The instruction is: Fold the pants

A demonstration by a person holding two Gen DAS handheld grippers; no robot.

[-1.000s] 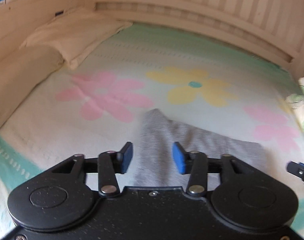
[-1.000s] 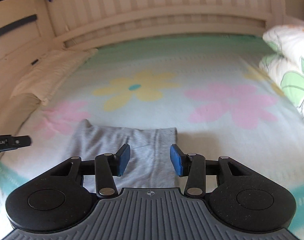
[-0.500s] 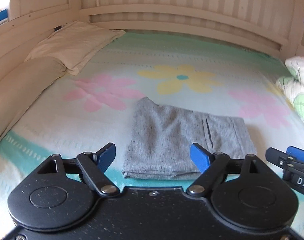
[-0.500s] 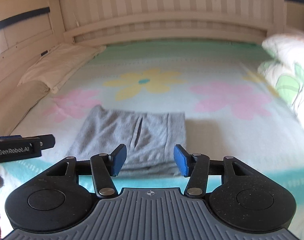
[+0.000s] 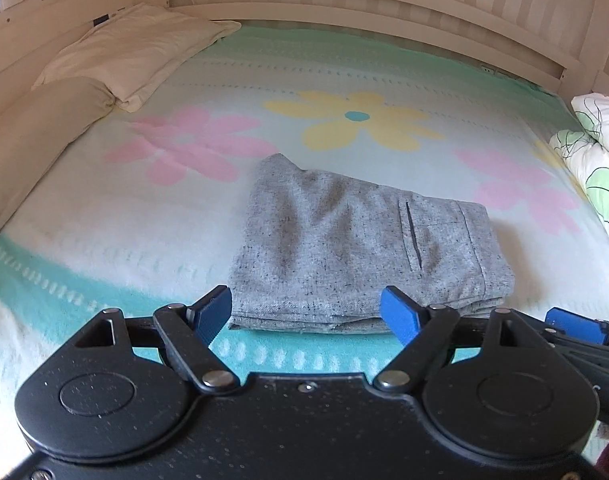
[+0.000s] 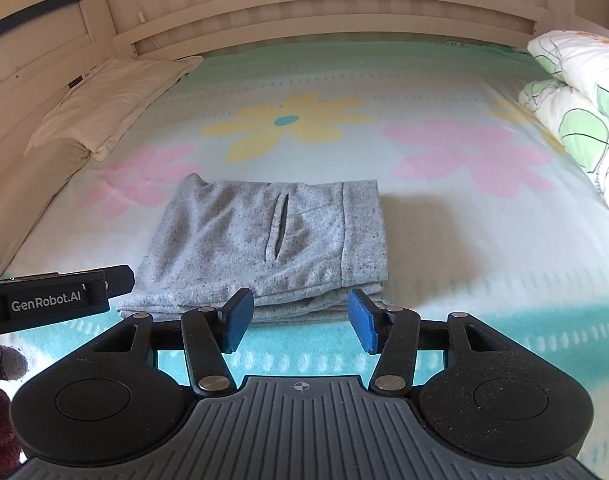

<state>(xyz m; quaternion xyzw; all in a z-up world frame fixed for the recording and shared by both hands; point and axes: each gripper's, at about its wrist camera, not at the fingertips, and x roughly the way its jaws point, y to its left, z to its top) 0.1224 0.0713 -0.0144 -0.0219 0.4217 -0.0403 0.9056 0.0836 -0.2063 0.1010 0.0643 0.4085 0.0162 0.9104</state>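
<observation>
The grey pants lie folded into a compact stack on the flowered bedspread, pocket slit facing up. They also show in the right wrist view. My left gripper is open and empty, just short of the stack's near edge. My right gripper is open and empty, also just short of the near edge. The left gripper's side shows at the left of the right wrist view.
Cream pillows lie along the left side of the bed. A folded white quilt with green leaves sits at the right. A slatted wooden headboard closes the far end.
Both grippers have let go of the pants, opened wider and pulled back toward the bed's near edge. The whole folded stack now shows in front of them.
</observation>
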